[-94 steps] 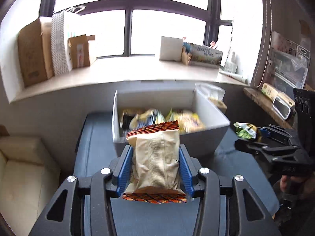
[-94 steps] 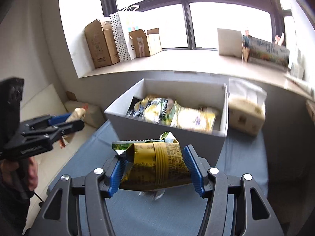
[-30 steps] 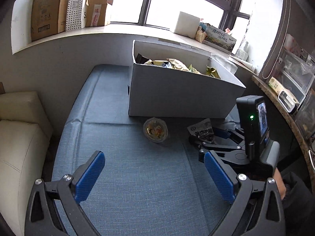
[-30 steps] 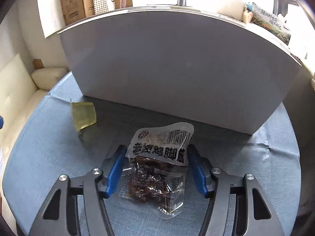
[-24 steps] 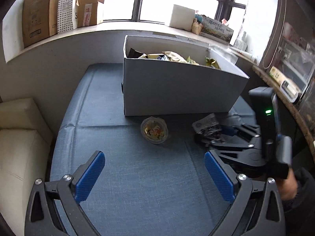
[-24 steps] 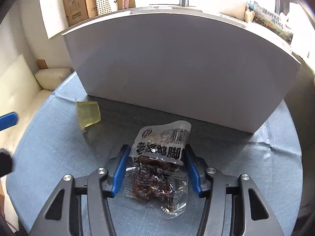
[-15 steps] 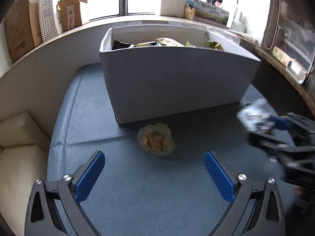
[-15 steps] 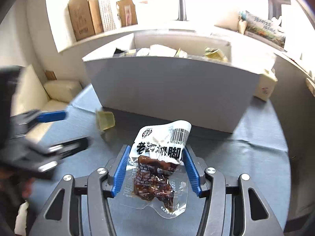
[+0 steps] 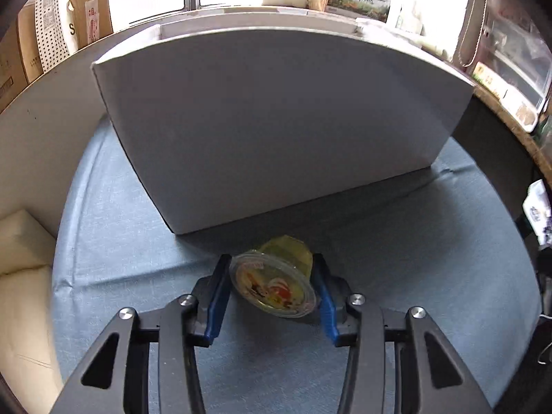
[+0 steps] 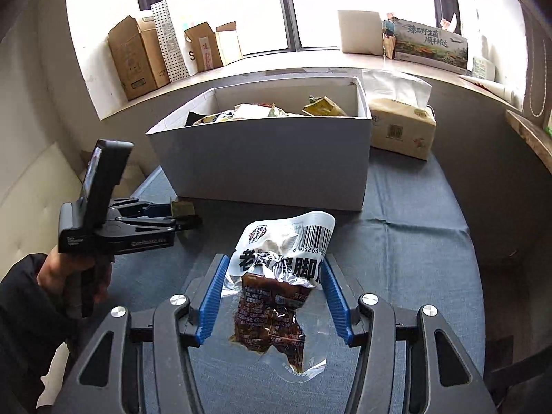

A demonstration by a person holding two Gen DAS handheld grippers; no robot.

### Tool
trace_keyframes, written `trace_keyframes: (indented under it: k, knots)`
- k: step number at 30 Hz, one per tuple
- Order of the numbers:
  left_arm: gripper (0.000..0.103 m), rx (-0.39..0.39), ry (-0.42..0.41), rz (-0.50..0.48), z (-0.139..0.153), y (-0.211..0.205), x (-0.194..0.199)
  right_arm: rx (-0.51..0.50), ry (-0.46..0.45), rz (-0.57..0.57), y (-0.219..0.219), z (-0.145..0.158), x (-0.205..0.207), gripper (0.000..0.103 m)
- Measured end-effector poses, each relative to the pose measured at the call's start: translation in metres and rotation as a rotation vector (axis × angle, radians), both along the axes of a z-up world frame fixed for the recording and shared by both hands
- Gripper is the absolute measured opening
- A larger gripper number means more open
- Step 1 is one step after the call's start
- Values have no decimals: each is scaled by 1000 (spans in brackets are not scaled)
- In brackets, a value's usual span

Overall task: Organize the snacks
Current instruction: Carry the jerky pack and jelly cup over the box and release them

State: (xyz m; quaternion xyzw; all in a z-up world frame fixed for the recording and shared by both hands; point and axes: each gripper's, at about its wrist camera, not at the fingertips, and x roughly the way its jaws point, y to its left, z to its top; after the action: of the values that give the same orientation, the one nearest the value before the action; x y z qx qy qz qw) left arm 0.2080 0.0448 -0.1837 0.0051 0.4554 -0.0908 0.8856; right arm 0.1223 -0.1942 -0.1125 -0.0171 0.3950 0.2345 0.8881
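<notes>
My left gripper (image 9: 270, 276) is shut on a small yellow jelly cup (image 9: 274, 281) lying on its side on the blue cloth, just in front of the white snack box (image 9: 276, 120). My right gripper (image 10: 274, 276) is shut on a clear pouch of dark braised snack (image 10: 276, 286) with a white printed top, held above the cloth in front of the box (image 10: 269, 162). The box holds several snack packets (image 10: 276, 108). The left gripper (image 10: 186, 219) also shows in the right wrist view, low at the box's front left corner.
A tissue pack (image 10: 402, 126) stands right of the box. Cardboard boxes (image 10: 138, 58) and a printed carton (image 10: 431, 45) line the window sill. A cream cushion (image 9: 20, 276) lies left of the blue-covered table (image 9: 414, 276). A wooden shelf (image 9: 510, 120) runs along the right.
My left gripper moved forward and down and closed on the jelly cup. My right gripper lifted the pouch up and back from the box front.
</notes>
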Motion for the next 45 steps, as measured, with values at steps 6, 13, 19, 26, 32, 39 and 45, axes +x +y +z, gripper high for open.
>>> trace_keyframes:
  k: [6,13,19,26,32,39,45]
  knots:
    - [49,-51,-51,2,21,2,-25,7,4,11,2,-1,-3,59]
    - [49,-99,-162,-8,88,-1,-63,32,-36,46,10,20,0,59]
    - [50,-97,-281,3,155,-4,-31,57,-126,77,27,65,44,59]
    - [50,-93,-224,32,164,-12,78,110,-42,90,46,78,154,59]
    - [55,-108,-156,66,149,-3,146,86,28,87,62,70,225,73]
    - [102,-126,-172,131,145,20,148,111,83,-15,41,62,254,103]
    - [102,-46,-216,171,157,21,129,12,17,-26,42,63,236,103]
